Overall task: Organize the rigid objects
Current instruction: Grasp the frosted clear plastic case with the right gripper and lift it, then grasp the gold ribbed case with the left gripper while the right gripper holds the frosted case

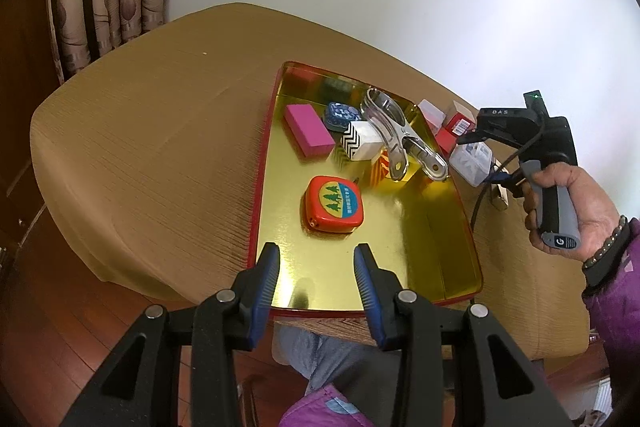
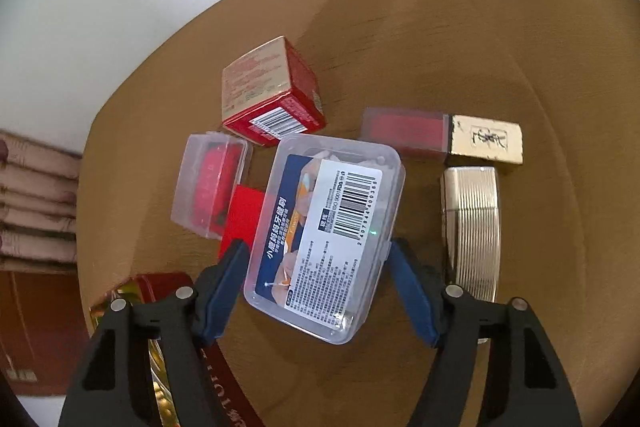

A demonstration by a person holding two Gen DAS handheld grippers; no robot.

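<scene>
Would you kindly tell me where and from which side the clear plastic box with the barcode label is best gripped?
Grip the clear plastic box across its two long side walls near the near end, coming from above: it lies flat, and its narrower width fits between the right gripper jaws already straddling it.

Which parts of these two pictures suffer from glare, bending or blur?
Left wrist view: the gold tray mirrors its contents and shows a dark reflection near the left gripper; the table edge bows from the fisheye lens; the wall is washed out. Right wrist view: the clear plastic box label stays sharp, the tray corner at lower left is blurred, and dark lens corners frame the picture.
</scene>
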